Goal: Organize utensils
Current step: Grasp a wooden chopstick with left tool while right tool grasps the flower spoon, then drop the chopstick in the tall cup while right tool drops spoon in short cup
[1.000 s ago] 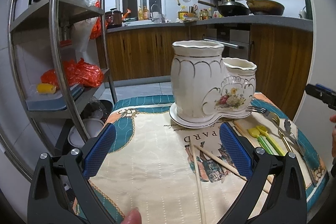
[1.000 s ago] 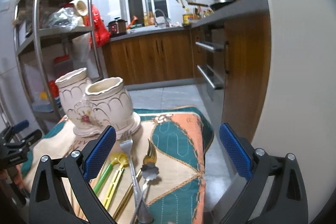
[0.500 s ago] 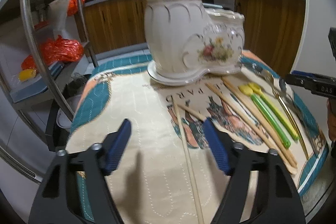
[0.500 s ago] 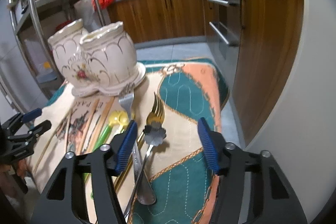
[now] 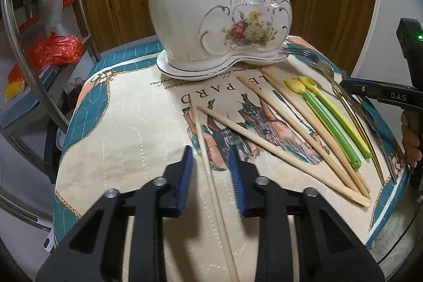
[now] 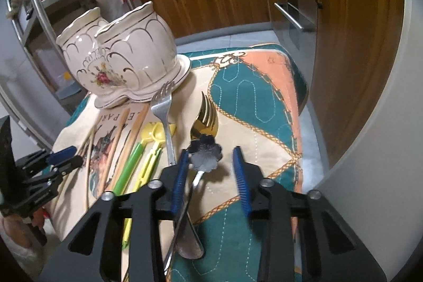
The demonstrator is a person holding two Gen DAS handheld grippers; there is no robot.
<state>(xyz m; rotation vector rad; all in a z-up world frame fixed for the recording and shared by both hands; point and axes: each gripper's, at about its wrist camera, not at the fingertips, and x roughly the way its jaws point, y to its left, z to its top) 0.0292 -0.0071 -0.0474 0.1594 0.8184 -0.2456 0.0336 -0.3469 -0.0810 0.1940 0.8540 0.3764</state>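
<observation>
A white two-pot ceramic holder [image 5: 219,17] [image 6: 127,54] with gold lines and painted flowers stands at the back of the cloth. Several wooden chopsticks [image 5: 277,128] and two green-yellow plastic spoons [image 5: 330,123] lie in front of it. My left gripper [image 5: 209,152] hangs low over the leftmost chopstick [image 5: 203,144]; its jaws are closing, the stick lies between them, and the pads are clear of it. My right gripper [image 6: 210,152] is closing around a flower-headed metal spoon [image 6: 206,153], with a gap still showing on the right. A silver fork [image 6: 165,118] and a gold fork [image 6: 205,120] lie beside it.
The patterned cloth [image 5: 119,136] covers a small table whose edges are close on every side. A metal shelf rack [image 5: 34,57] stands to the left, wooden cabinets [image 5: 330,4] behind, and a white wall [image 6: 383,97] to the right.
Both grippers have sunk toward the table and tipped downward. Their jaws have narrowed from wide apart to straddling the chopstick and the flower-headed spoon.
</observation>
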